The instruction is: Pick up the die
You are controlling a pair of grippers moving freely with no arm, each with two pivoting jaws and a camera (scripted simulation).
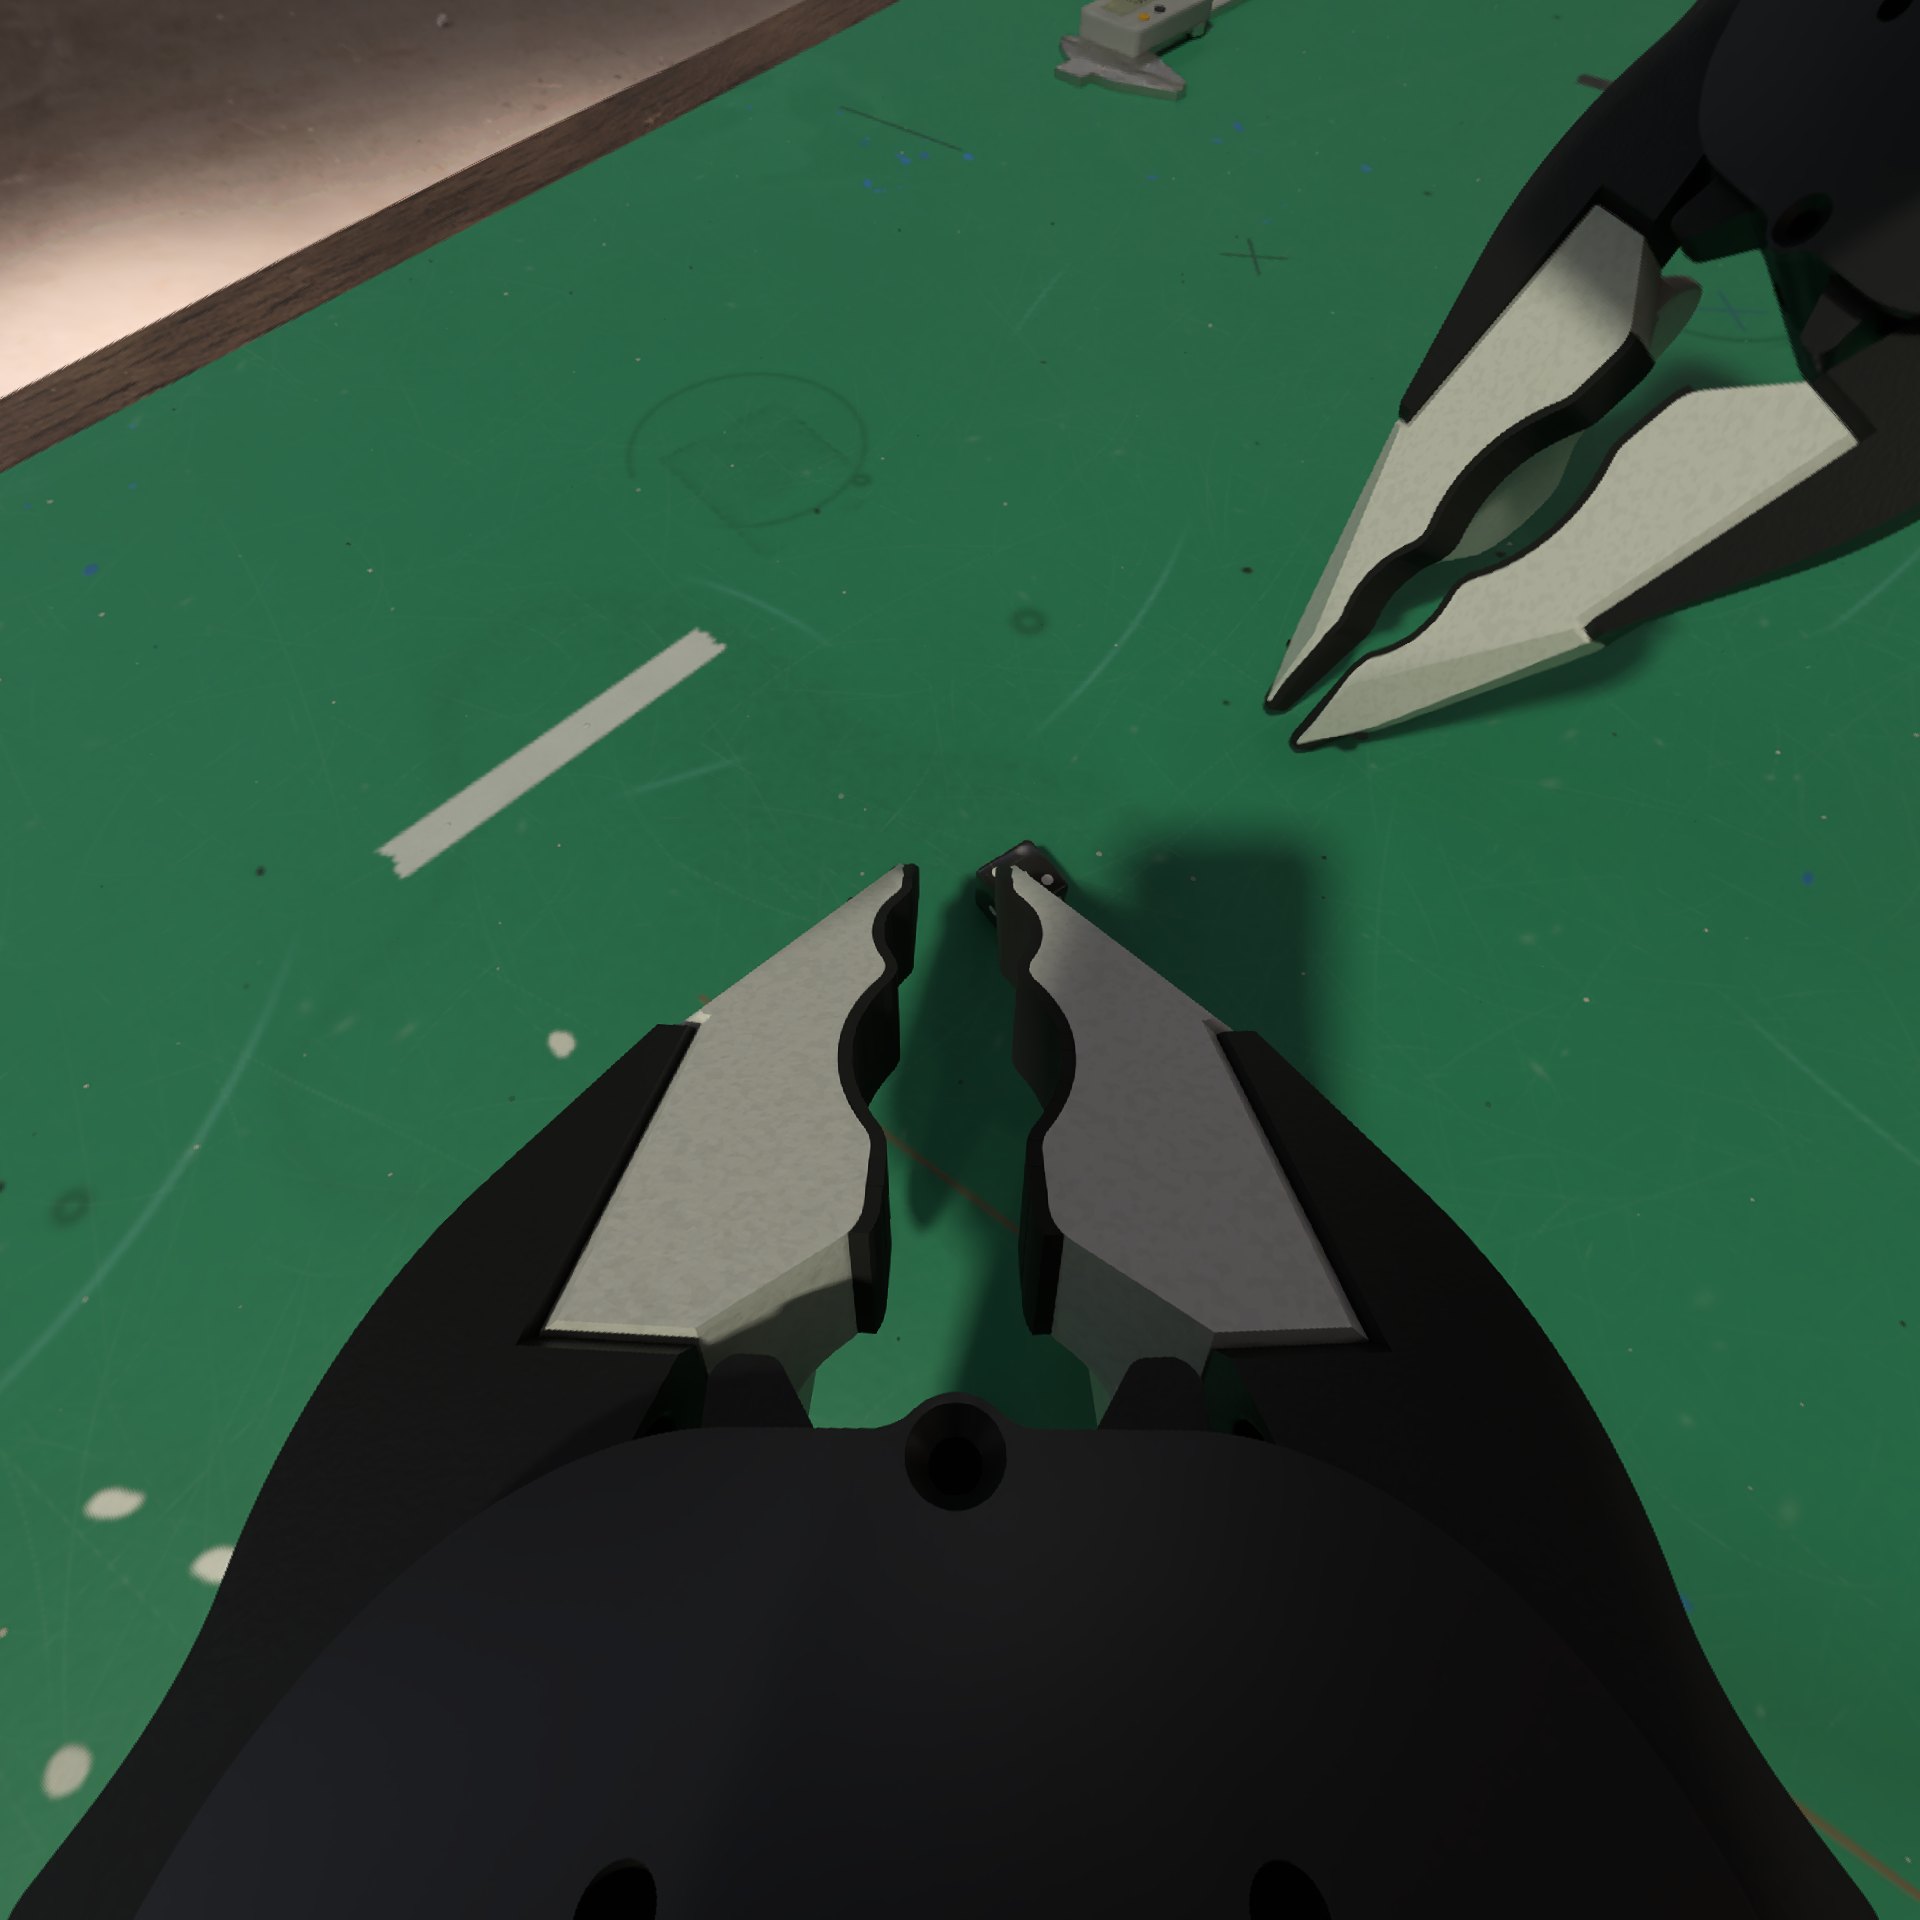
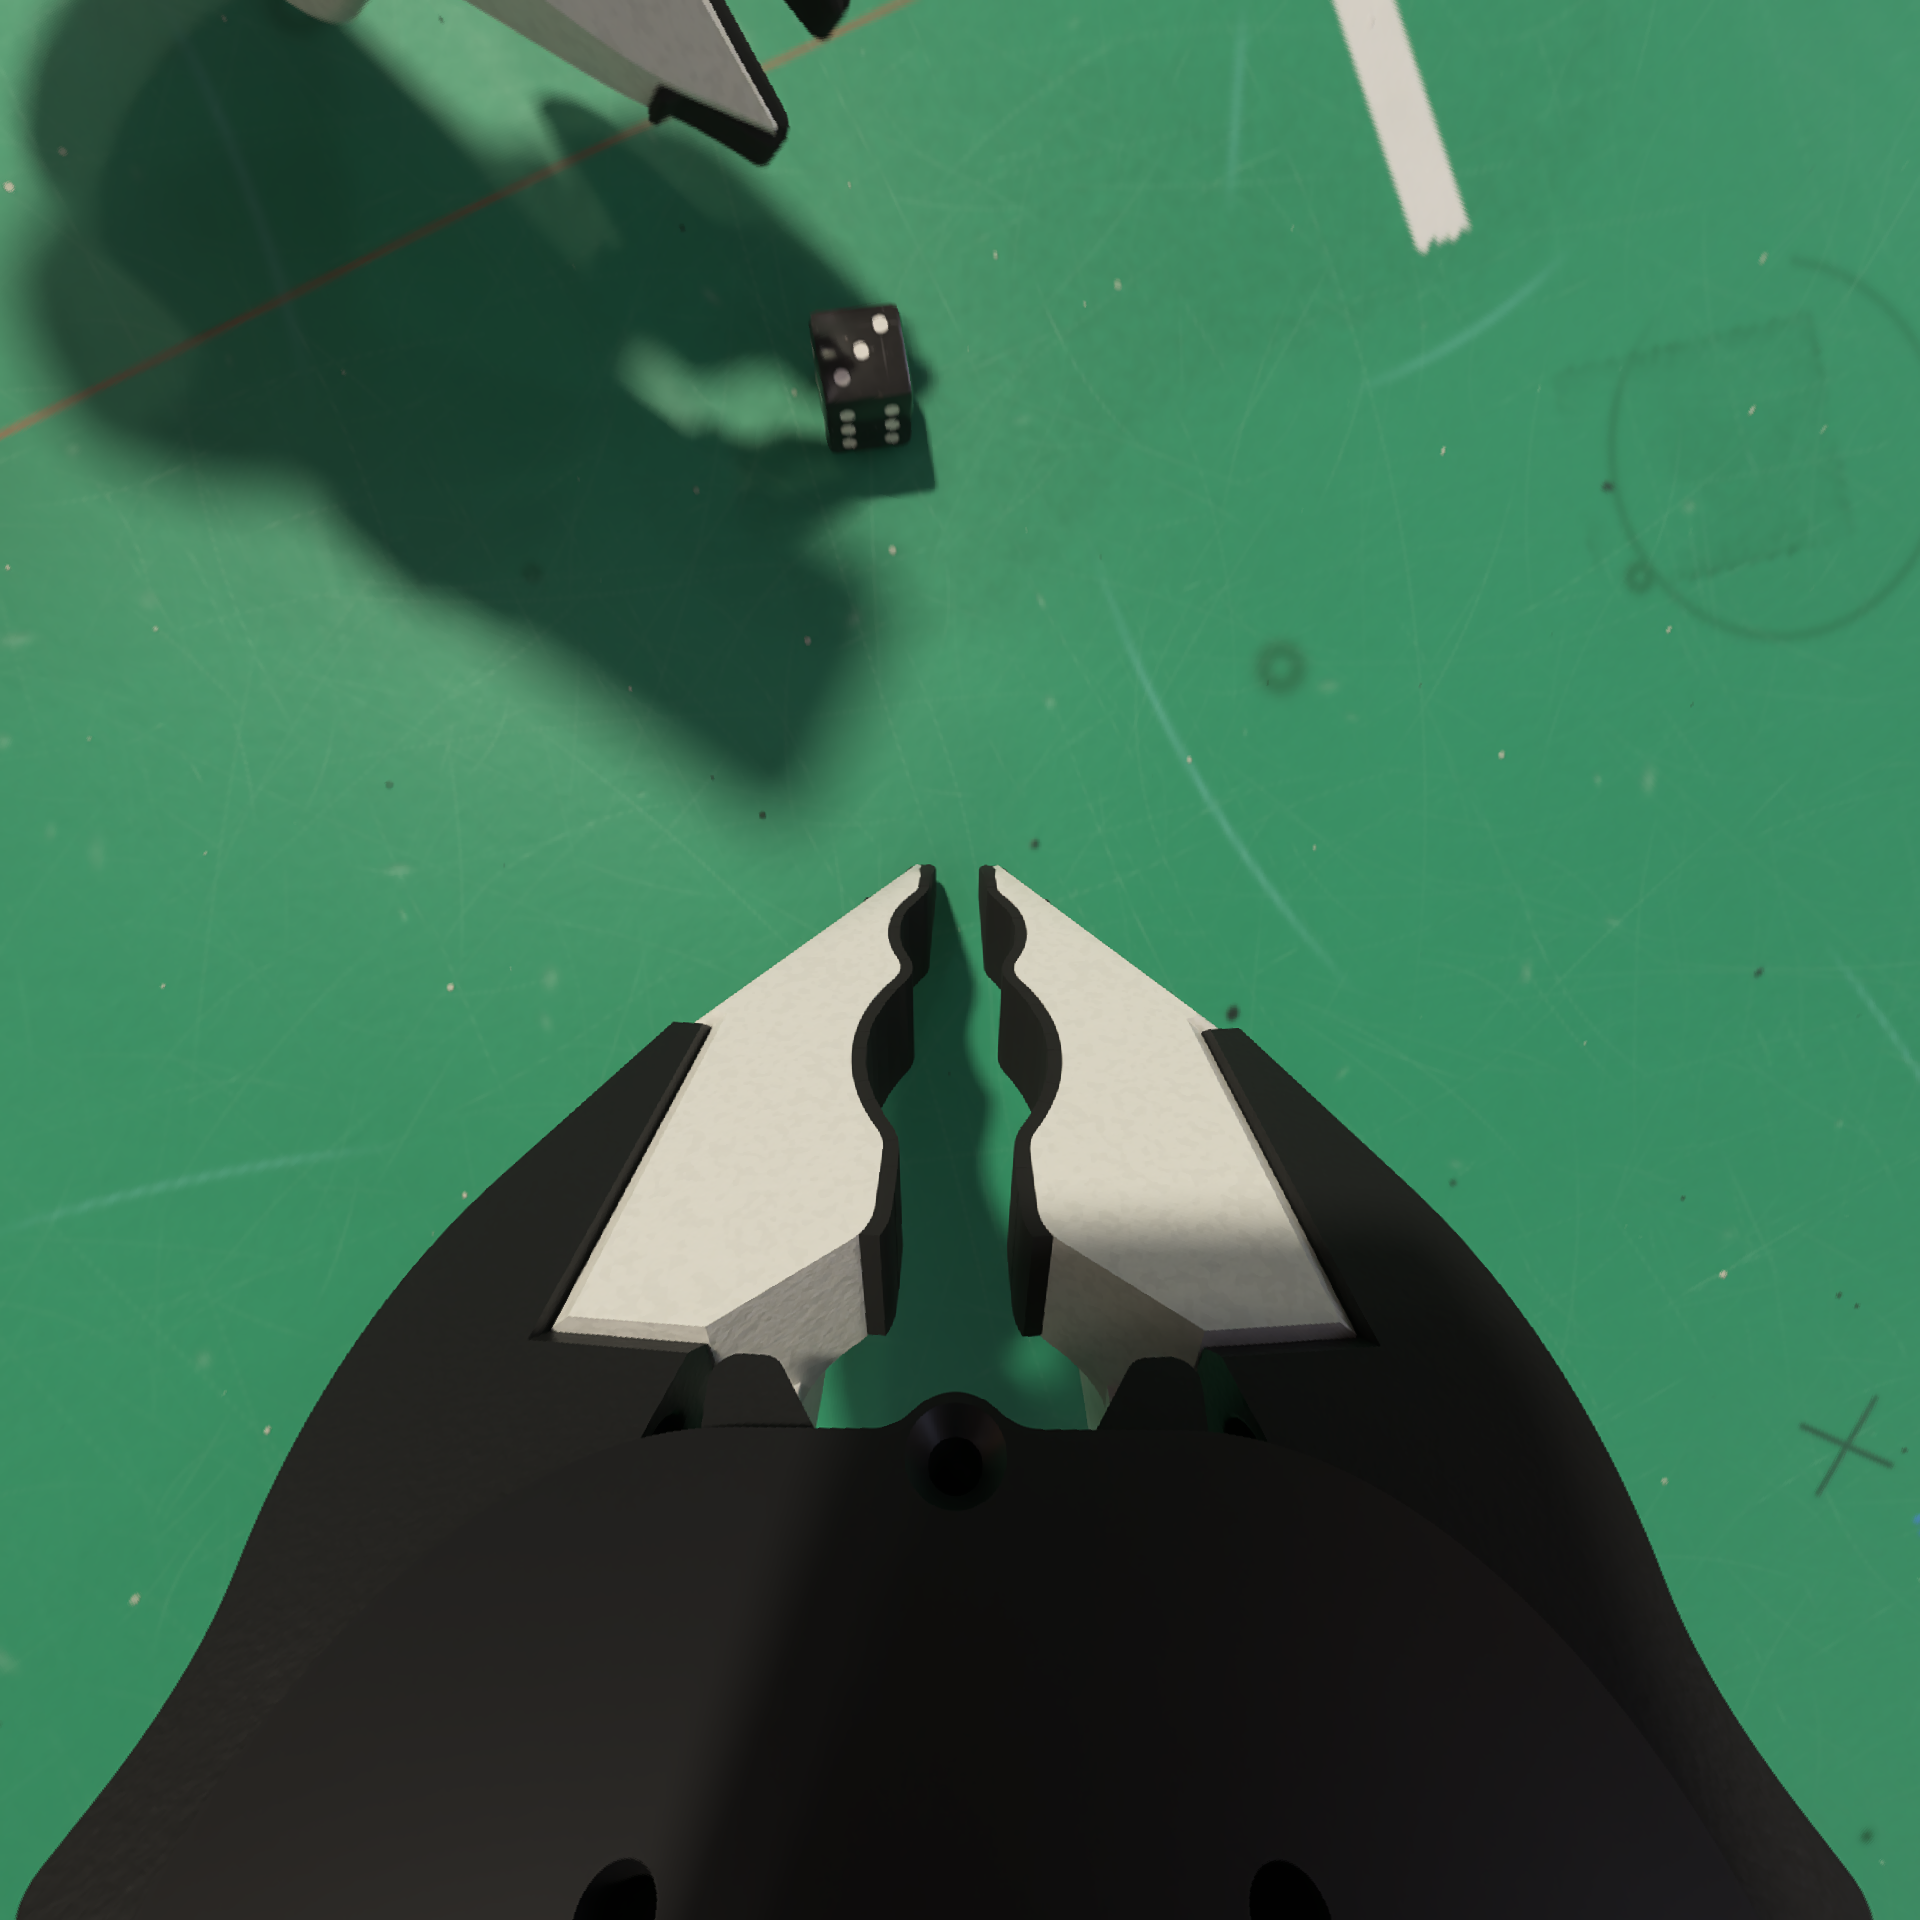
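Note:
A small black die with white pips sits on the green mat. In the left wrist view the die peeks out just behind my left gripper's right fingertip, partly hidden by it. My left gripper is slightly open and empty, hovering over the die; one of its fingertips shows at the top of the right wrist view. My right gripper is nearly closed on nothing, some way short of the die; it also shows in the left wrist view.
A strip of white tape lies on the mat left of the die. A grey measuring tool lies at the far edge. The mat's brown wooden border runs along the far left.

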